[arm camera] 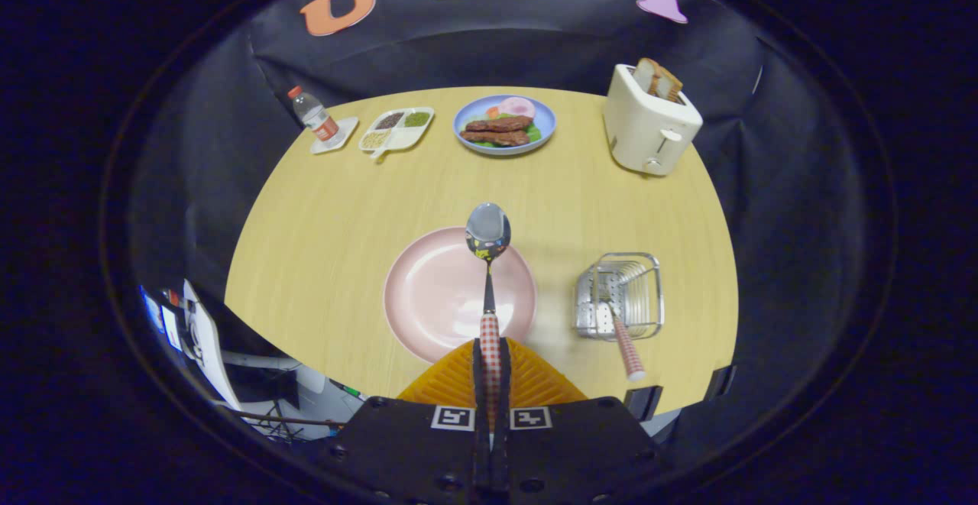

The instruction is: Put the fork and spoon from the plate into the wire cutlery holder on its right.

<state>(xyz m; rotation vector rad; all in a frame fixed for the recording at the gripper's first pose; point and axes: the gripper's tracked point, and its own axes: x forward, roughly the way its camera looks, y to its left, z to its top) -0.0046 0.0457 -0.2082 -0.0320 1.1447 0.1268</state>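
My gripper (490, 348) is shut on the spoon's (488, 239) red-checked handle, both fingers pressing on it. The spoon points straight ahead, its shiny bowl raised above the far rim of the pink plate (428, 291). The plate lies bare on the wooden table just ahead of the fingers. To the plate's right stands the wire cutlery holder (620, 295). The fork (623, 337) lies in it, with its checked handle sticking out over the holder's near edge.
At the table's far side stand a white toaster (649, 127) with bread, a blue plate of food (504, 124), a divided snack tray (397, 129) and a water bottle (313, 115). The table's near edge (321, 371) curves just left of the fingers.
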